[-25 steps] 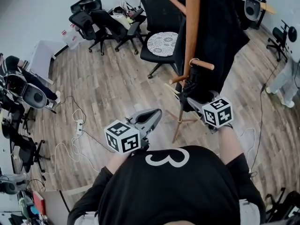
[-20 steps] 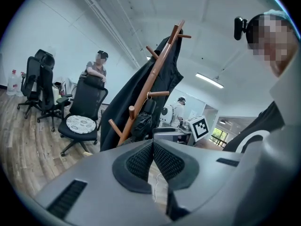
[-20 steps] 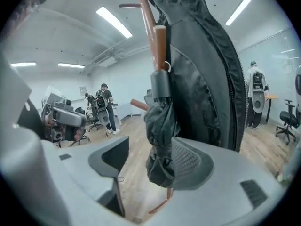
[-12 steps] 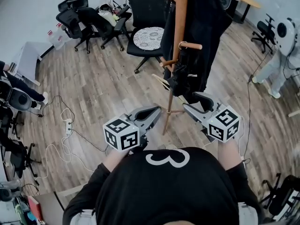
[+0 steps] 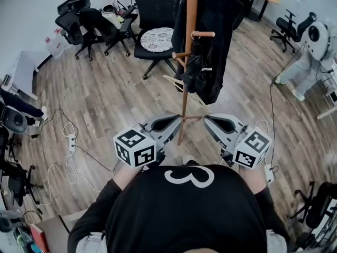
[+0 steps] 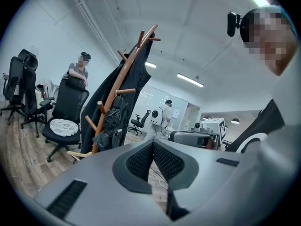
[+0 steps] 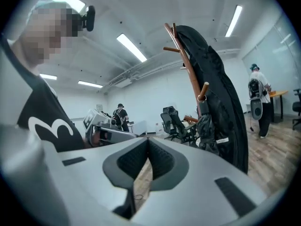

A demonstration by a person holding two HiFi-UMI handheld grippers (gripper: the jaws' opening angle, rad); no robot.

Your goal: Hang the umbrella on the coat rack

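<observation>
The folded black umbrella (image 5: 196, 67) is hung by its loop from a short peg (image 5: 204, 34) of the wooden coat rack (image 5: 188, 46). Its long axis is carried near vertical, with the loop end up and the bundle pointing at the floor, close beside the pole. A dark coat (image 5: 224, 41) is draped on the rack just behind it. An office chair (image 5: 156, 39) with a patterned cushion is seen beyond the rack. Bare wooden floor (image 5: 116, 94) lies open to the rack's left, edged farther out by a white cable (image 5: 68, 146). In the head view the left tongs (image 5: 176, 121) and the right tongs (image 5: 208, 120) are seen on either side of the lower pole, well apart from the umbrella. In each gripper view the jaws are pressed together, and nothing is pinched between them.
</observation>
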